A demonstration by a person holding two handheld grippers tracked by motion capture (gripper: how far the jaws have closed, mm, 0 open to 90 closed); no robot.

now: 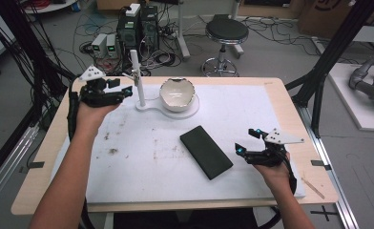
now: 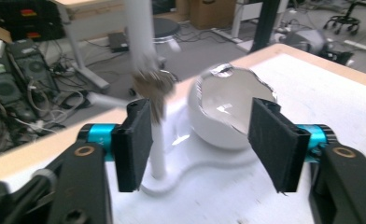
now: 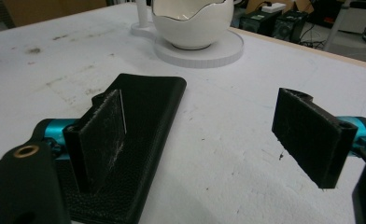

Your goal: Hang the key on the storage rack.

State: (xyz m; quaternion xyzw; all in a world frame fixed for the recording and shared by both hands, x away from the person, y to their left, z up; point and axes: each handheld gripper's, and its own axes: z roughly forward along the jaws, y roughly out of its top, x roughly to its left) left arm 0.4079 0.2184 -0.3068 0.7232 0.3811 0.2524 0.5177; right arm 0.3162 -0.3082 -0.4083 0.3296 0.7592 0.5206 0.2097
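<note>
One white bowl (image 1: 177, 94) with a jagged rim, far centre. One white stand (image 1: 138, 80) with an upright post, just left of it. One black case (image 1: 206, 151), near centre. Two grippers: left (image 1: 123, 90), right (image 1: 246, 141). One stool (image 1: 226, 31), far beyond the table (image 1: 46, 143).

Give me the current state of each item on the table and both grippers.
left gripper: open, holding nothing, beside the stand's post
right gripper: open, holding nothing, beside the case
white bowl: upright on the white stand's round base, looks empty
white stand: upright
black case: lying flat, closed
</note>
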